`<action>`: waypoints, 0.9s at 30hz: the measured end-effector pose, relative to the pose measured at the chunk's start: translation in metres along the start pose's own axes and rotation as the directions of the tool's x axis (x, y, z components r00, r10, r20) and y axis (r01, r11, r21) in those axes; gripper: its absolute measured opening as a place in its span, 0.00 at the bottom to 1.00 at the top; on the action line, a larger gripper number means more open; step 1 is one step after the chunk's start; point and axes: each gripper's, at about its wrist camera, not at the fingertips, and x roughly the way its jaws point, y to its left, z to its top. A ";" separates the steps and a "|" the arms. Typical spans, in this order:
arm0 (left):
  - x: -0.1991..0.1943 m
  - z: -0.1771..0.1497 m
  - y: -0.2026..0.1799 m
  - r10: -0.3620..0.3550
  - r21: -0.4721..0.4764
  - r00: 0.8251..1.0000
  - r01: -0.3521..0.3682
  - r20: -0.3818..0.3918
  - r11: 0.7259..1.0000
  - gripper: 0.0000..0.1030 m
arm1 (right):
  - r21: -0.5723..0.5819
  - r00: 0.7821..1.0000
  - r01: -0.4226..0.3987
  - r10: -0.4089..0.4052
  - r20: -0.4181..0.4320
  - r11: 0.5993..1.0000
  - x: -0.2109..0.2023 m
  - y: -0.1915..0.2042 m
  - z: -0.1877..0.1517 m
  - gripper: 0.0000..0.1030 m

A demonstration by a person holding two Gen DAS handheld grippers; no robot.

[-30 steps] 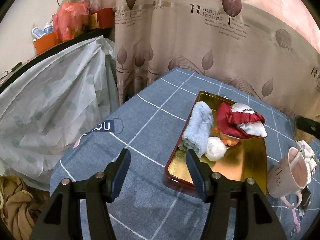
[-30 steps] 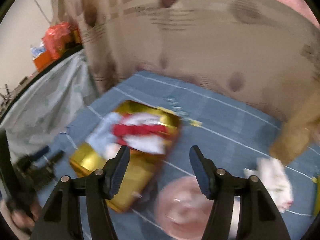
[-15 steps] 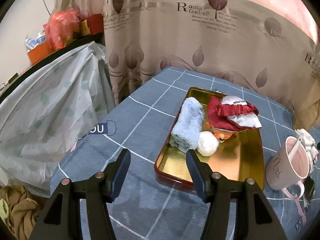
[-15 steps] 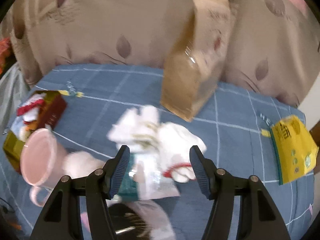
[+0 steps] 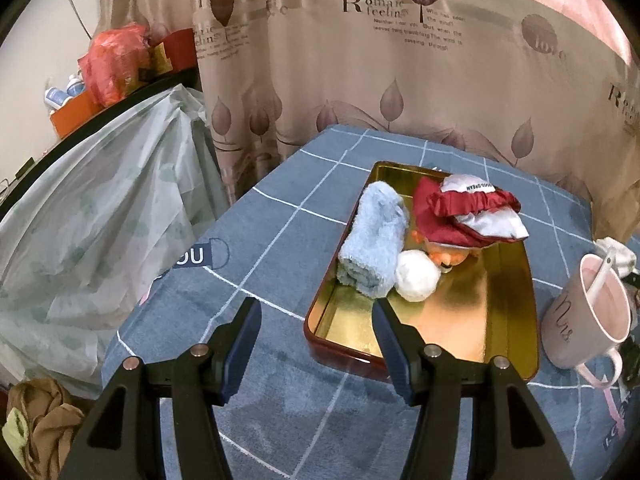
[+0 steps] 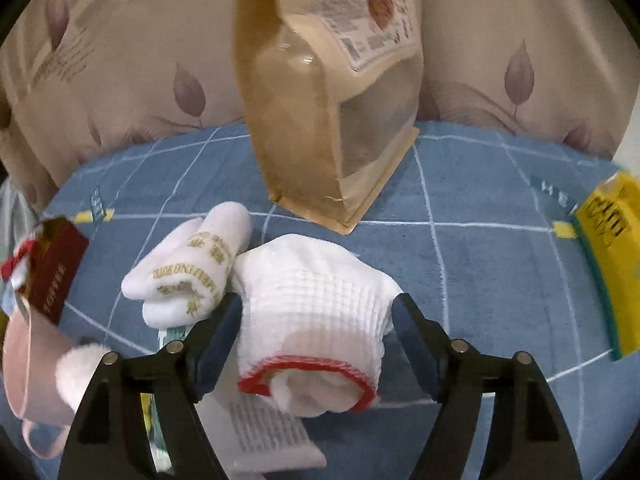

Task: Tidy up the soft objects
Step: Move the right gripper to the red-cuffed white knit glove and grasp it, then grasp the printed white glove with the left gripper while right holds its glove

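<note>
A white knitted glove (image 6: 316,312) with a red cuff lies bunched on the blue checked surface (image 6: 480,264), between the two fingers of the right gripper (image 6: 318,316). The jaws stand apart on either side of the glove; whether they touch it cannot be told. Just left of the glove lies a rolled white towel (image 6: 192,276) with gold lettering. Behind the glove stands a tan paper bag (image 6: 324,112), and to the glove's right lies a yellow packet (image 6: 612,256). Under the glove's cuff sits a sheet of printed paper (image 6: 268,436).

Further left of the glove stands a pink mug (image 5: 588,312) with a spoon in it, and beyond that a gold tray (image 5: 512,320) with a red rim. In the tray lie a rolled blue towel (image 5: 374,244), a white ball (image 5: 416,276), a small orange toy (image 5: 448,250) and a red and white cloth (image 5: 464,212). The left gripper (image 5: 316,328) hovers before the tray's near left corner, jaws apart and holding nothing. A leaf-patterned curtain (image 5: 400,80) hangs behind.
</note>
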 end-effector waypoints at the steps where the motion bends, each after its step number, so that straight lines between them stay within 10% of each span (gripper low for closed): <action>1: 0.001 0.000 0.000 0.002 0.002 1.000 -0.002 -0.003 1.000 0.57 | 0.015 1.000 -0.013 0.013 -0.001 1.000 0.001 -0.002 0.000 0.70; 7: 0.006 -0.001 -0.004 0.019 0.018 1.000 -0.019 -0.014 1.000 0.57 | -0.002 1.000 0.007 -0.007 0.000 1.000 0.004 -0.009 -0.003 0.28; 27: -0.048 0.005 -0.068 -0.119 0.170 0.990 0.106 0.069 0.980 0.57 | -0.062 0.981 0.187 -0.183 0.063 0.980 -0.044 -0.076 -0.057 0.25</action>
